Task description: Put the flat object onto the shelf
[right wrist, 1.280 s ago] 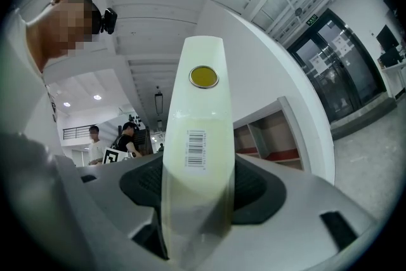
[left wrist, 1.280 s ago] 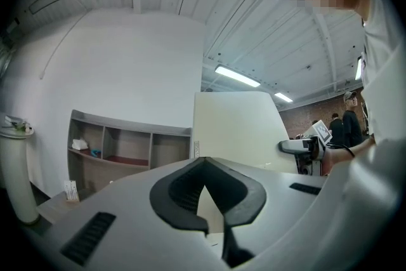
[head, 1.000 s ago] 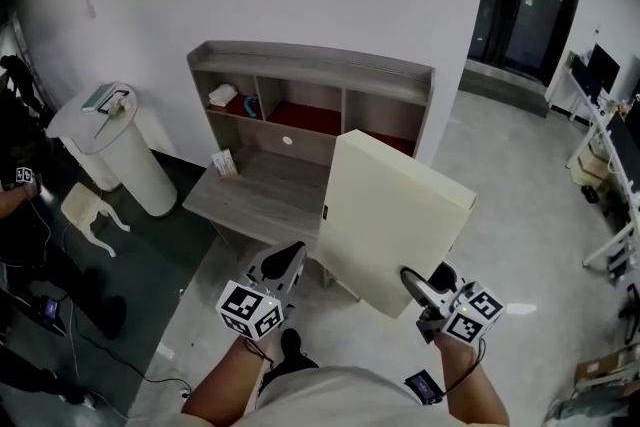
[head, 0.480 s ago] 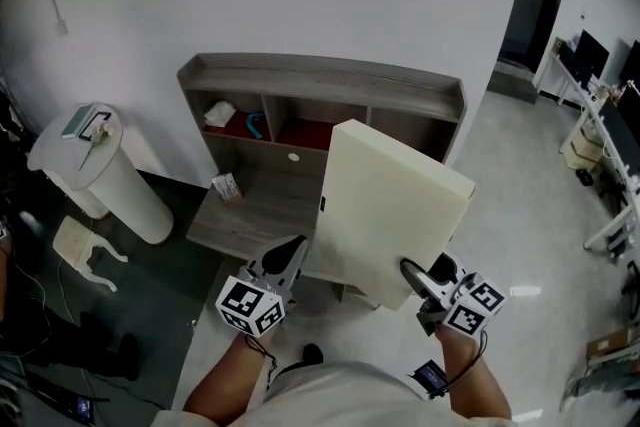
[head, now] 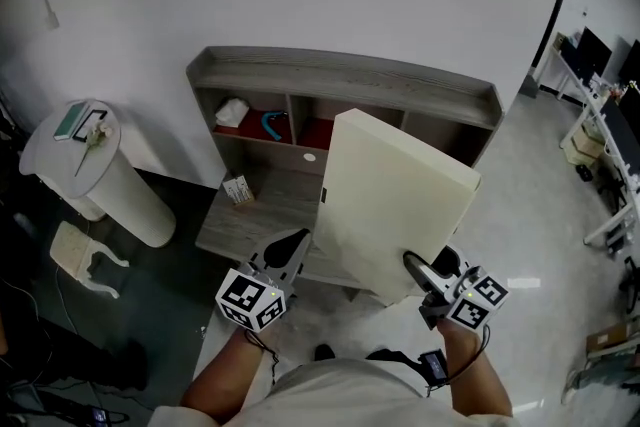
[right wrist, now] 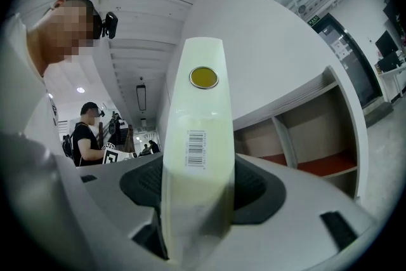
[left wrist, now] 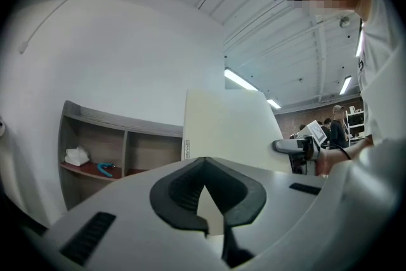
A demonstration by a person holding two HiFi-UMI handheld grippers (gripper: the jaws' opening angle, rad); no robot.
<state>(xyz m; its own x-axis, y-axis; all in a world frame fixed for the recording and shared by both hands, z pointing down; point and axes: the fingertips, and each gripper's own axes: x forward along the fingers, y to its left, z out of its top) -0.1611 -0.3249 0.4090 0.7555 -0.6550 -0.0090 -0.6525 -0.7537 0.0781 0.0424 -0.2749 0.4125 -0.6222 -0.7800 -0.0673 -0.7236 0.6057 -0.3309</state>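
**Q:** Where was the flat object at that moment?

**A:** The flat object (head: pixel 395 205), a pale cream panel, was held up in the air and tilted, in front of the shelf (head: pixel 340 75). In the head view it covered the right part of the counter (head: pixel 260 215) and part of the compartments behind. It was not yet on the shelf.

**Q:** How did your right tool have it?

**A:** My right tool (head: pixel 420 277) pinched the panel near its lower right corner, across its thickness. The jaws were spread wide, one on each broad face. In the right gripper view the narrow side rose from between the pads. A barcode label (right wrist: pixel 196 148) sat just above them, and a yellow round sticker (right wrist: pixel 203 77) was higher up.

**Q:** And the left?

**A:** My left tool (head: pixel 290 250) sat just beside the panel's lower left corner. Its jaws were drawn together with the tips meeting, not around the panel. Only a pale sliver showed through the gap between them. I could not tell whether it pressed on the edge.

**Q:** What else was there?

**A:** A crumpled white thing (head: pixel 232 111) and a blue curved thing (head: pixel 272 123) lay in the shelf's left compartment. A small card (head: pixel 238 189) stood on the counter, apart from the panel.
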